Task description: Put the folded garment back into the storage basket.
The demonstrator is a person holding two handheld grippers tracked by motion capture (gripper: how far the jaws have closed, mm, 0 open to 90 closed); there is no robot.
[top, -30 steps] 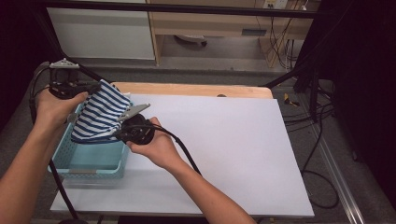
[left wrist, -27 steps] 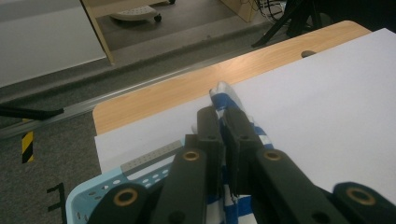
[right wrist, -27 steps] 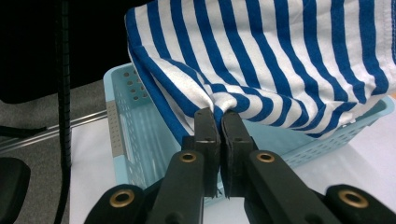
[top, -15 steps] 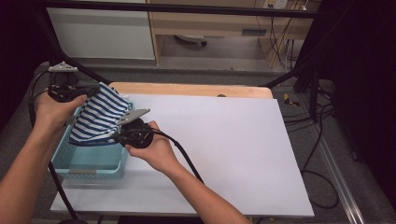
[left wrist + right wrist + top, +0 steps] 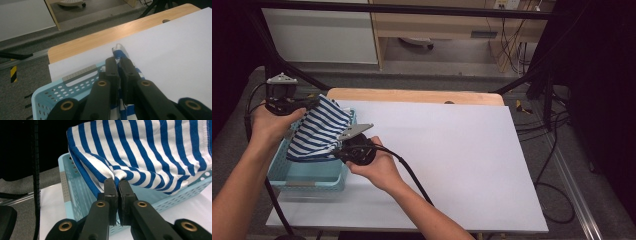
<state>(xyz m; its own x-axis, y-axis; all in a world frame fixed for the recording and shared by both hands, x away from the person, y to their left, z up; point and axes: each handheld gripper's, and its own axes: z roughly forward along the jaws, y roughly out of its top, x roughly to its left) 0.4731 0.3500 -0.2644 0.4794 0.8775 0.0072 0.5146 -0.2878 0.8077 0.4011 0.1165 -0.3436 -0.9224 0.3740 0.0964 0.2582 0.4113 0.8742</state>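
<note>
Both claws are clamped on the blue-and-white striped garment point(image 5: 317, 131), which hangs stretched between them over the light blue perforated basket point(image 5: 307, 175) at the left near corner of the desk point(image 5: 462, 150). The left claw point(image 5: 119, 61) pinches a far edge of the cloth; the right claw point(image 5: 117, 185) pinches a bunched fold at its near side. Judging by this, the garment is lifted mostly clear of the basket but not yet laid on the white desk surface; carrying it over and spreading it remains. No brand, label or readable writing shows anywhere.
</note>
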